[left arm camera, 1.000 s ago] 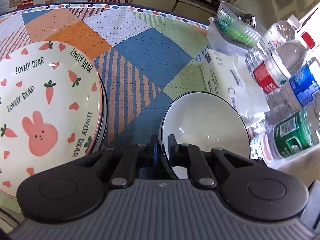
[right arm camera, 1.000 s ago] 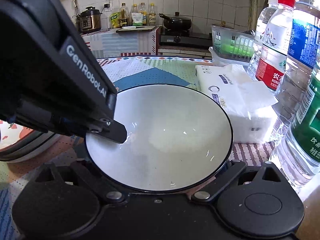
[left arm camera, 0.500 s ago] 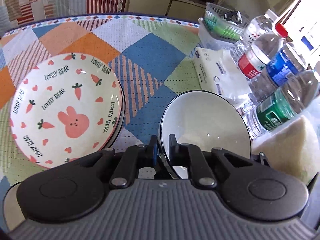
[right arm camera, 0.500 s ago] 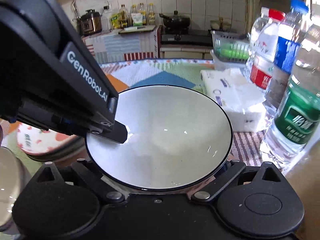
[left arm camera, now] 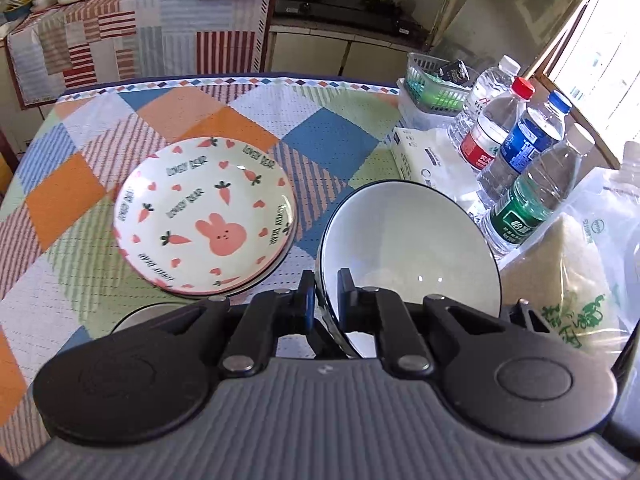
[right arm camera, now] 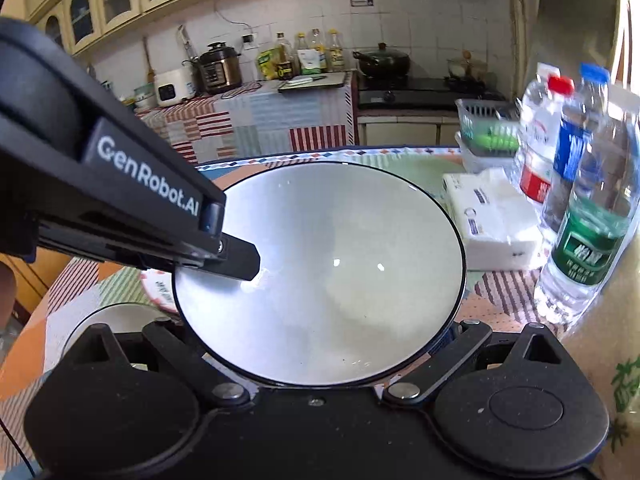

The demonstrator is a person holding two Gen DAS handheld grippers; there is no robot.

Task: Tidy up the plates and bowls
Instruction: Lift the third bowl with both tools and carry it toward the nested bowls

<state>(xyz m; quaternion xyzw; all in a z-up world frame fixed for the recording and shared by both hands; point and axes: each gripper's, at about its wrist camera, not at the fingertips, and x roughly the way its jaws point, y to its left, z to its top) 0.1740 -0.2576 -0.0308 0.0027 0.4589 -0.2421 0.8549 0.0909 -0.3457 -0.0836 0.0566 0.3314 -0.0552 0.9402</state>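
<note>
Left hand-held gripper (left arm camera: 323,294) is pinching the rim of the white bowl (left arm camera: 408,248), one finger inside, one outside, pads pressed tight on the wall. The bowl is being held clear of the counter (left arm camera: 332,148), over the near right part, opening tilted toward the right-side camera. It is empty.

Right hand-held gripper: its linkage is framing the bowl's near edge in its own view, but the fingertips are hidden under the bowl (right arm camera: 320,272), so I cannot tell whether it is spread, pressed together or gripping. The left one is the only grip that can be confirmed, so it is the nearer hand for whatever comes next.

Key relation: the plate stack (left arm camera: 206,216) with the rabbit print is lying left of the held bowl and a little farther in, near the counter's middle. It looks like two or more plates nested; nothing is on the top one. A second bowl (left arm camera: 132,320) is sitting at the near edge, left of the gripper and just in front of the plates, mostly hidden; contents not visible. Probable target is that bowl, meaning a short carry left and down.

Along the right edge are water bottles (left arm camera: 524,204), a tissue pack (left arm camera: 428,160) and a basket (left arm camera: 432,84), close beside the held bowl; a swing to the right would risk clipping them.
</note>
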